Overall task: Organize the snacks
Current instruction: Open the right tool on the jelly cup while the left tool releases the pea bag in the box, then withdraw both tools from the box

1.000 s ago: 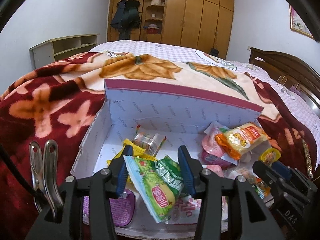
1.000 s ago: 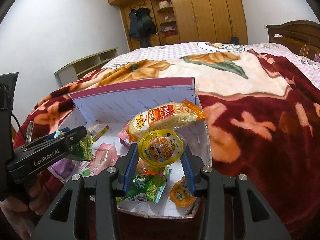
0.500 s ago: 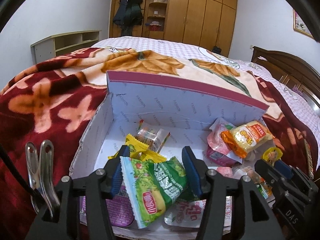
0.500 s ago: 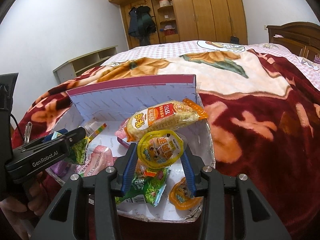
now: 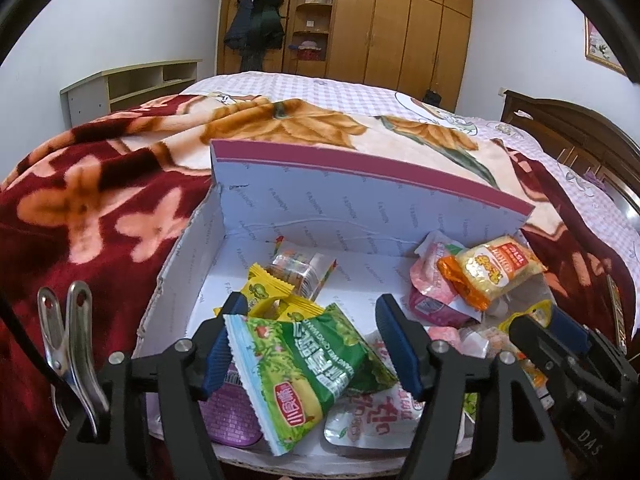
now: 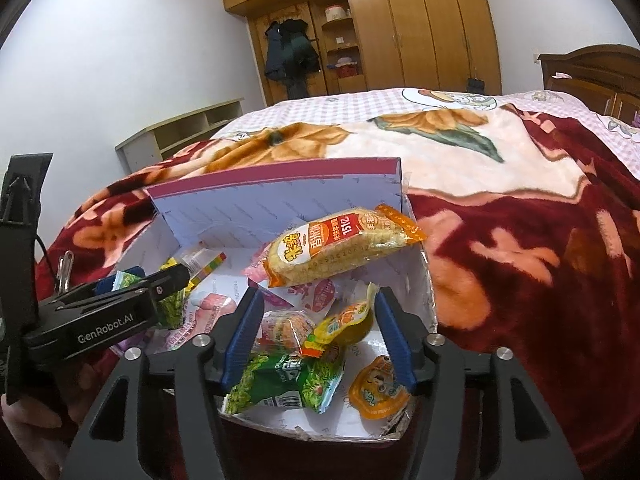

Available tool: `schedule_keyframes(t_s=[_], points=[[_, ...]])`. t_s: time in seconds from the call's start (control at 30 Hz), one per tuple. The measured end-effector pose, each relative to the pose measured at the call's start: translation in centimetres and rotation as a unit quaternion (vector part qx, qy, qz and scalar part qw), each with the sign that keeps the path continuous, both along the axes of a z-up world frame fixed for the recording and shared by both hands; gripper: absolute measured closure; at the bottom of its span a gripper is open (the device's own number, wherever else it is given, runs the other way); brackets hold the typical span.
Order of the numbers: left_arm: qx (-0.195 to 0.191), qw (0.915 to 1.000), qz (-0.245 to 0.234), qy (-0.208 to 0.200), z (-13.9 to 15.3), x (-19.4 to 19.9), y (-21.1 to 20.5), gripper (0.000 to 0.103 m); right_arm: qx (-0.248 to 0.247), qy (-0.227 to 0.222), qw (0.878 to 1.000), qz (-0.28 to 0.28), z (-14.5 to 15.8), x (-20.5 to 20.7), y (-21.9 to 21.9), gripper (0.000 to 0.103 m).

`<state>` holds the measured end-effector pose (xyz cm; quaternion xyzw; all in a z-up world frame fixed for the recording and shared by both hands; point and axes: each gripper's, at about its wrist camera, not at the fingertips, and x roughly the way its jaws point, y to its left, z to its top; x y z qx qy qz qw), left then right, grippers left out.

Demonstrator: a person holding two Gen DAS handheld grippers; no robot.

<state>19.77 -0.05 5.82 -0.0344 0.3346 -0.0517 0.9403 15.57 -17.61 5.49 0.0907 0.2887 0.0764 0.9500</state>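
A white cardboard box (image 5: 200, 240) with a maroon-edged flap sits on the bed, on top of a red floral blanket (image 5: 80, 200), and it is littered with snack packets.

The left gripper (image 5: 312, 344) hovers over the near left part of the box. Its blue pads (image 5: 218, 354) stand apart with a green snack bag (image 5: 304, 364) lying slantwise between them; one corner of the bag touches the left pad, but the right pad stands off from it, so the claw looks released and I cannot tell whether the bag hangs from it or lies on the packets below. Under the bag are a purple packet (image 5: 230, 420) and a silvery white pouch with red lettering (image 5: 368, 412). Just beyond it lie two small yellow candy packets (image 5: 268, 292) and a clear-wrapped snack (image 5: 304, 272).

The right gripper (image 6: 316, 332) is over the near right part of the box, its claw spread wide and grasping nothing. Between its fingers, lying in the box, are a yellow jelly cup (image 6: 348, 320) tipped on its side, a small clear packet (image 6: 284, 328) and another green bag (image 6: 288, 384). An orange jelly cup (image 6: 378, 390) sits near the right corner. Farther in, a long yellow corn-stick pack with orange ends (image 6: 344, 244) rests propped on pink pouches (image 6: 320, 292) against the right wall.

A wooden wardrobe (image 6: 400, 28) lines the far wall.
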Motion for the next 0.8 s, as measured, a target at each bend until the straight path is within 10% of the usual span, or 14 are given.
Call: schedule_keyframes(t_s=[0.8], points=[[0.015,0.9982,0.006,-0.058,3.1,-7.8,0.2,0.028,0.009,-0.023,0.999,0.02,1.8,-4.7,2.9,0.037]])
